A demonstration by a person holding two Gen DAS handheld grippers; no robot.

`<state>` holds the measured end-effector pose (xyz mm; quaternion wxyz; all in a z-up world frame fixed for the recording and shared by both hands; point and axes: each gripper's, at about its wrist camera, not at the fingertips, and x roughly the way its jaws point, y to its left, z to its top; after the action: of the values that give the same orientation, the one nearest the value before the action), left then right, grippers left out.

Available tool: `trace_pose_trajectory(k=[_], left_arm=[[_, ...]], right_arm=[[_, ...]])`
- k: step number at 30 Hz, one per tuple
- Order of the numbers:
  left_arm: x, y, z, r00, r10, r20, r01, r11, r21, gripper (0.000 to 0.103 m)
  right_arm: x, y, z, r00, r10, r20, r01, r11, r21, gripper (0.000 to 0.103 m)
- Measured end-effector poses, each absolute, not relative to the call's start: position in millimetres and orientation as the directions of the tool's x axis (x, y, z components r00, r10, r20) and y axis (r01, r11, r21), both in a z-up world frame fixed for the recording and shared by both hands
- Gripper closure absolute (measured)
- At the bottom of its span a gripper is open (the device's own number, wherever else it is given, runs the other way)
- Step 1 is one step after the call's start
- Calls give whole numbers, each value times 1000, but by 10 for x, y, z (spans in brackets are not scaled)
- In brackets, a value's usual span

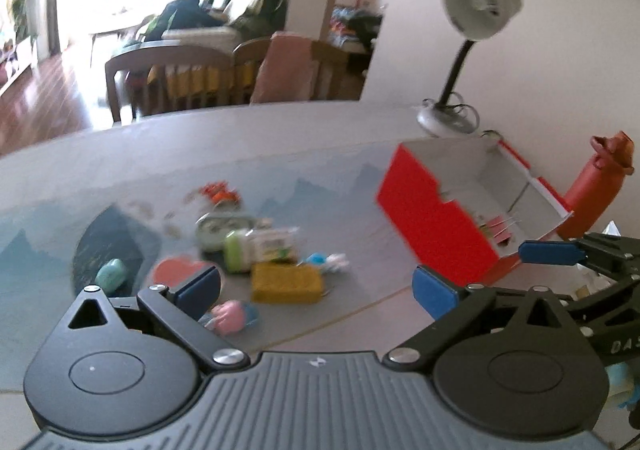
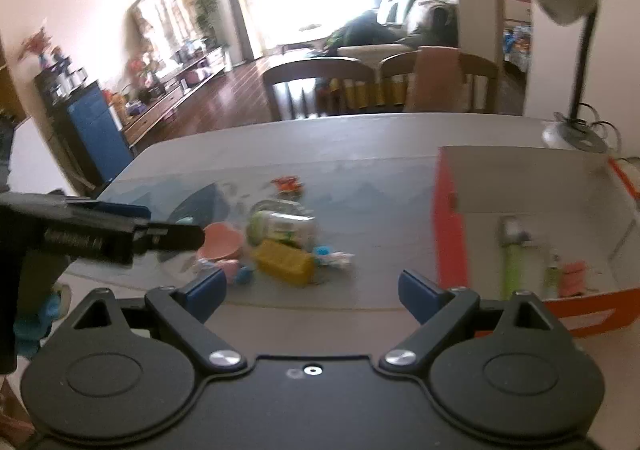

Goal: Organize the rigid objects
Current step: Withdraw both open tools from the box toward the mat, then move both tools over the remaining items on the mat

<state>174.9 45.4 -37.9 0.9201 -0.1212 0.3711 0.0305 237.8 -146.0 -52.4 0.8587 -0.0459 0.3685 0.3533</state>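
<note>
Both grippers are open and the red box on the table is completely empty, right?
Not quite. Both the left gripper and right gripper are open, but the red box isn't empty: the right wrist view shows several small items lying inside it.

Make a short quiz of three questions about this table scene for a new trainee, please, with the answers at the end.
1. True or false: the left gripper is shut on the yellow block.
2. On which side of the pile of small items does the red box stand in the right wrist view: A left, B right, C behind?
3. What stands beyond the box, by the wall?

Key:
1. False; its jaws are wide open and hold nothing, as with the right gripper.
2. B.
3. A desk lamp.
</note>
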Motion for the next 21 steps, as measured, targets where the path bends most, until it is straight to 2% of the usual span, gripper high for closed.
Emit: trace_pose_trajectory(k=[4,12,16,21], left_arm=[[1626,882,-473,712,-25,-701,-234,933,-271,0],[1489,1560,-619,703,96,-705,-363,901,-240,0],[1507,1844,-795,690,100,-717,-408,872,-270,0],[1574,2008,-1037,669,139,-730,-436,869,-235,0]], right_arm=[[2195,-1152,-574,428,594,-681,-707,690,158,10],[2121,-605,-721,381,606,-698,-756,639,142,10],[2143,-389,-834,377,593,-711,-756,640,134,11],[2232,-135,-1042,382,565,-732,-729,671,138,11]])
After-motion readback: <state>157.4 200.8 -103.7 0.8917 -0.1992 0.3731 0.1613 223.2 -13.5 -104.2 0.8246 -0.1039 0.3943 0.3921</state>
